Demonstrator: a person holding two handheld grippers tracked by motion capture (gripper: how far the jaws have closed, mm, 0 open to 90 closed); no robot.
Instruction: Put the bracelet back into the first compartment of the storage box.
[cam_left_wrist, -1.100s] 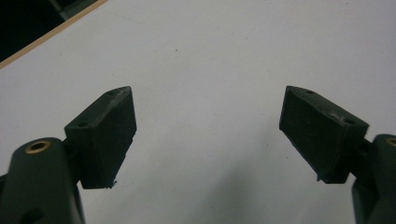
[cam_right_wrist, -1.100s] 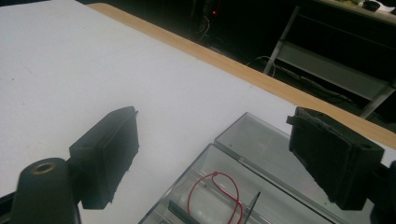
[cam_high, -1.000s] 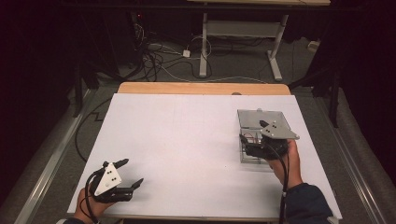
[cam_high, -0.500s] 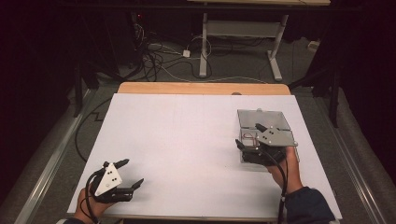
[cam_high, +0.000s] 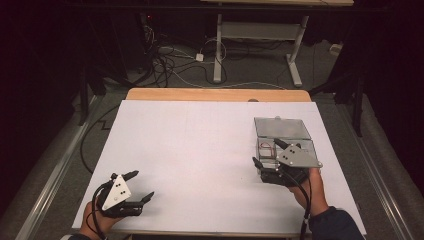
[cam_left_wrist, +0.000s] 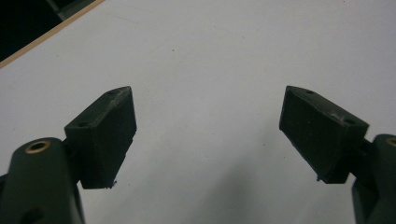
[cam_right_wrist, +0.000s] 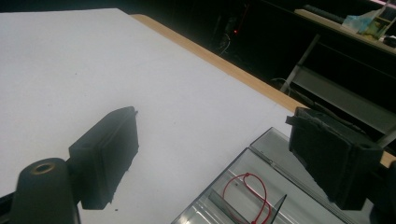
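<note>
A clear plastic box (cam_high: 281, 129) lies open on the right side of the white table (cam_high: 200, 145), its lid folded away from me. A thin red loop (cam_high: 268, 148) rests in its tray. My right gripper (cam_high: 267, 152) hovers at the box's near left corner, open, with nothing between its jaws. In the right gripper view, the box (cam_right_wrist: 285, 205) and red loop (cam_right_wrist: 244, 192) sit low between the open right gripper (cam_right_wrist: 215, 135). My left gripper (cam_high: 141, 185) rests open near the front left of the table. The left gripper view has the left gripper (cam_left_wrist: 208, 126) wide apart over bare white surface.
The table's wooden far edge (cam_high: 215, 94) borders a dark floor with cables (cam_high: 165, 60) and a white desk frame (cam_high: 260, 35). Metal rails (cam_high: 55, 170) run along both sides of the table.
My right gripper has drawn slightly back toward me at the box's near edge. The left gripper has stayed put.
</note>
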